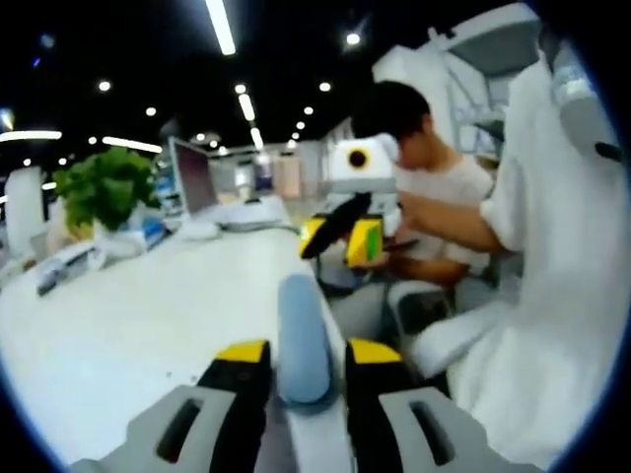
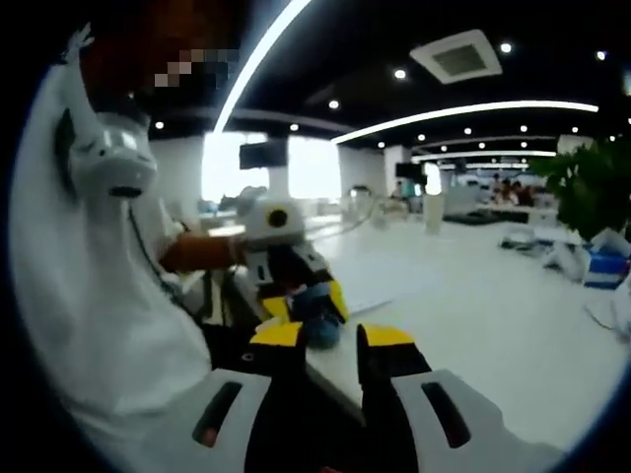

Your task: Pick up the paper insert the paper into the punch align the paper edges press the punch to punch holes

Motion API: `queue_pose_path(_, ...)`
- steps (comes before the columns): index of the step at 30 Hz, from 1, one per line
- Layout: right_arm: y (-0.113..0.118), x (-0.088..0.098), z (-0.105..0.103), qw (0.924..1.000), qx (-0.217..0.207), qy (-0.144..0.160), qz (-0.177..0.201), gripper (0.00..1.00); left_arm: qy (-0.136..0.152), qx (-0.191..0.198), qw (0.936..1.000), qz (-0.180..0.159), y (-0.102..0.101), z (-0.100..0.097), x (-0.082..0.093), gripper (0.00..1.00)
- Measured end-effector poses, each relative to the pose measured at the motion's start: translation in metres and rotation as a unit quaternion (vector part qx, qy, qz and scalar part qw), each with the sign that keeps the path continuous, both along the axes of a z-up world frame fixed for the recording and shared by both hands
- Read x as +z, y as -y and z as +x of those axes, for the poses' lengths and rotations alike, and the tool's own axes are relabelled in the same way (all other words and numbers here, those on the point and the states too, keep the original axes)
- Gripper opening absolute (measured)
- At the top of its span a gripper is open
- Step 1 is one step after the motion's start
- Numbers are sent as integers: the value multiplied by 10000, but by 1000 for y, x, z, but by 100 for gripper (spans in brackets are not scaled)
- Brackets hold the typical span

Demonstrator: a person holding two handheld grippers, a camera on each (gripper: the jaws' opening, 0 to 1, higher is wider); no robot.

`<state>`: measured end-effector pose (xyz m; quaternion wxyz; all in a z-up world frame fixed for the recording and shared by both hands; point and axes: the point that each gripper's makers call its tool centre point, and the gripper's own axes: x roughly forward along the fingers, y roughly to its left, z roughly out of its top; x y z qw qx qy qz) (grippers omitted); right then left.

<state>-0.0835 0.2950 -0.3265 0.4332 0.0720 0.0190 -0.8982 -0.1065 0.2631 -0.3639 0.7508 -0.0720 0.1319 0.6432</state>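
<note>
While the left tool (image 1: pixel 305 363) sits low in the left gripper view, its two yellow-tipped jaws are clamped on a blue-grey rounded object (image 1: pixel 302 340) that stands up between them, probably the punch's lever or body, though the blur keeps me from being sure. This blue-grey object lies at the near edge of the white bench (image 1: pixel 148 315), which stretches away to the left. Farther along the bench stand a green potted plant (image 1: pixel 106 187), a laptop (image 1: pixel 197 177) with its screen raised, and some small items too blurred to name. I cannot make out any paper with certainty on the white surface.

Across from it, the right tool (image 1: pixel 340 229) shows in the left gripper view, yellow-green and black, held up above the bench edge, close to a seated person (image 1: pixel 434 187) in a light top. A white sleeve (image 1: pixel 552 246) covers the right side of that view.

From the right gripper view, the right tool (image 2: pixel 329 340) has its jaws apart, with nothing between them. Just beyond them the left tool (image 2: pixel 301 291) appears at the bench edge (image 2: pixel 463 325), with the blue object (image 2: pixel 314 310) gripped in its jaws. A person's white clothing (image 2: pixel 108 296) takes up the left side, and a plant (image 2: pixel 592 182) stands far off on the right of the bench.
</note>
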Motion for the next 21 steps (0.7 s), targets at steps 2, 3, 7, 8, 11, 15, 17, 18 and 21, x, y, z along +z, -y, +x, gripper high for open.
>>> queue_pose_path(2, -1, 2, -3, 9999, -118, -35, 1, 20, 33, 1, 10000, 19, 0, 0, 0, 30)
queue_pose_path(3, -3, 4, -7, 9997, -245, -90, 30, 18, -2, -13, 10000, 41, 0, 0, 0, 30)
queue_pose_path(7, 4, 15, -13, 9985, -510, -147, -136, 13, -83, -43, 9999, 53, -1, 1, -1, 29)
queue_pose_path(8, 7, 18, -14, 9981, -564, -111, -215, 11, -48, -41, 10000, 60, -1, 0, 0, 29)
queue_pose_path(11, 13, 28, -18, 9963, -744, -73, -425, 7, 39, -35, 10000, 81, -1, 0, 1, 28)
queue_pose_path(15, 21, 37, -29, 9893, -1221, 114, -786, 5, 15, -35, 10000, 77, -1, 0, 0, 27)
queue_pose_path(17, 22, 40, -36, 9860, -1473, -7, -778, 5, 24, -26, 10000, 71, -1, 0, 0, 26)
queue_pose_path(18, 23, 40, -40, 9837, -1659, -36, -698, 5, 24, -19, 10000, 71, -1, -1, 0, 26)
queue_pose_path(21, 23, 35, -50, 9732, -2204, 104, -645, 5, 30, -16, 10000, 68, -1, -1, -1, 26)
